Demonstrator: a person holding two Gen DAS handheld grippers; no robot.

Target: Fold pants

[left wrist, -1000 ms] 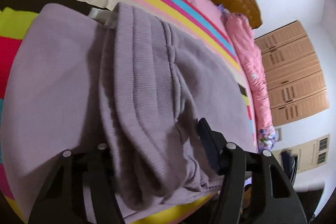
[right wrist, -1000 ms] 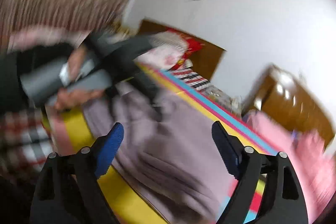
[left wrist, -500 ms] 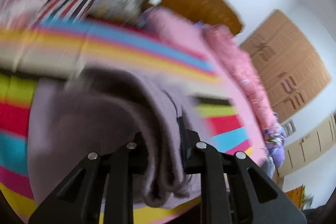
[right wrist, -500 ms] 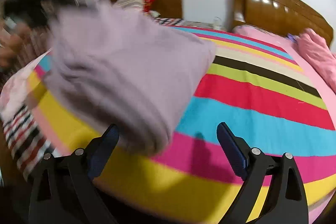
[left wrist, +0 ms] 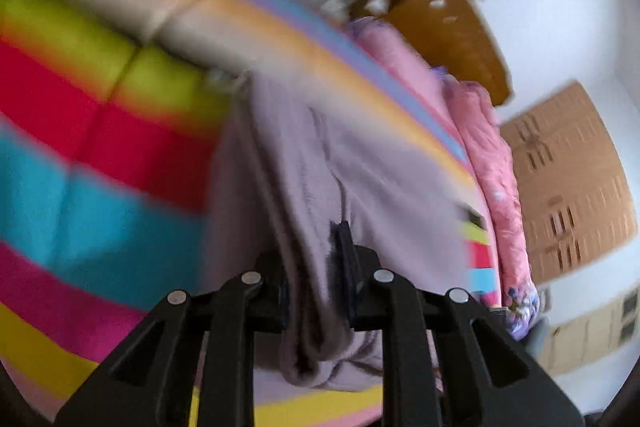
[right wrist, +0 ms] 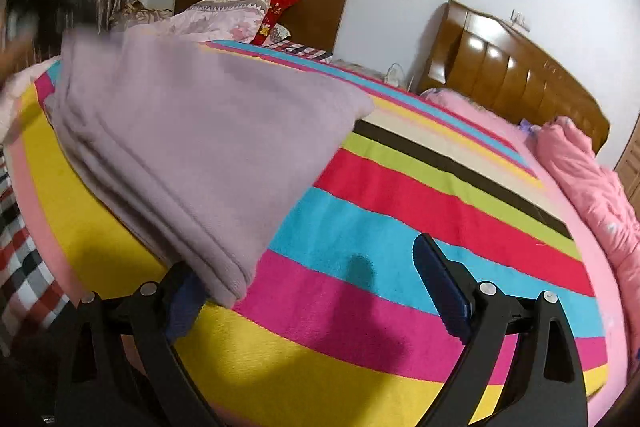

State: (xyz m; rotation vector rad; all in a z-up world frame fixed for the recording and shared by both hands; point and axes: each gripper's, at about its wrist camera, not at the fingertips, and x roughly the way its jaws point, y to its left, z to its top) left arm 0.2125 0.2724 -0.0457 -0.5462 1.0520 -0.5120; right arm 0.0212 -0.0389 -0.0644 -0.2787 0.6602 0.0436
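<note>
On the striped bed [right wrist: 400, 195], soft lilac knit pants [right wrist: 192, 147] sag; left claw [left wrist: 316, 279] pinches their bunched edge, right claw [right wrist: 304, 287] spread.

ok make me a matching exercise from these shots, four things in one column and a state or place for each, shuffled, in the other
Things:
1. left gripper
2. right gripper
3. lilac knitted pants
4. pink quilt

States or places:
A. jaws wide apart, nothing clamped
B. bunched along the bed's far edge by the wooden headboard
C. clamped on a bundle of fabric
D. folded, lying on the striped blanket

Pairs: 1-C, 2-A, 3-D, 4-B
</note>
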